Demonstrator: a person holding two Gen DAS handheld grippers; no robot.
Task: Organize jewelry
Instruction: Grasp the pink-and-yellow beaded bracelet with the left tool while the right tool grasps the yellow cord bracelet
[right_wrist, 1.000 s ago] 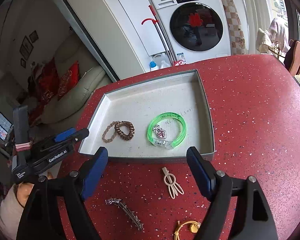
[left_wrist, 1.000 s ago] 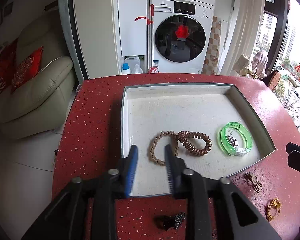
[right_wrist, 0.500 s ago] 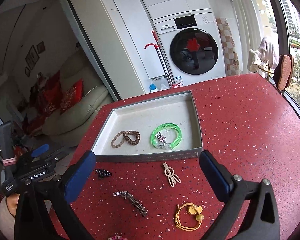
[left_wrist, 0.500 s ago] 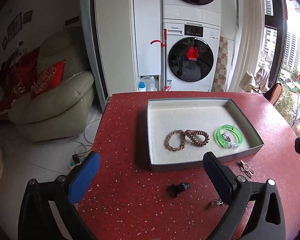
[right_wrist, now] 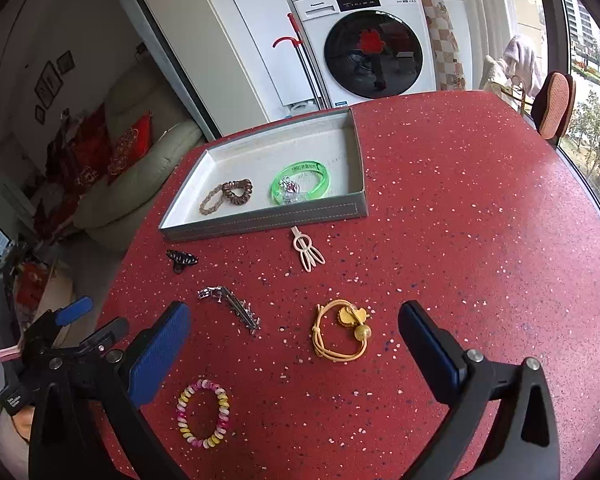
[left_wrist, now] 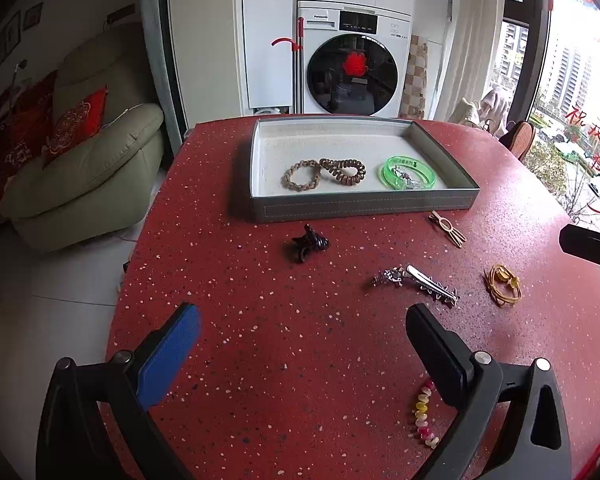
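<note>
Both my grippers, left [left_wrist: 302, 344] and right [right_wrist: 294, 340], hang spread wide and empty over the red table [right_wrist: 460, 220]. Five pieces lie loose there: one beaded bracelet [right_wrist: 203, 413], one yellow cord tie [right_wrist: 340, 334], one silver clip [right_wrist: 230, 308], one black claw clip [right_wrist: 181, 259], one cream clip [right_wrist: 306, 247]. Beyond, the tray [right_wrist: 268, 224] holds four: one braided band [right_wrist: 211, 200], one brown coil tie [right_wrist: 237, 191], one green bangle [right_wrist: 300, 182] ringing one small charm [right_wrist: 289, 191].

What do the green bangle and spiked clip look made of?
Green bangle: likely translucent plastic or resin; light passes through its glossy rim. Spiked clip: looks like polished metal, silvery with bright glints; plating can't be ruled out.
</note>
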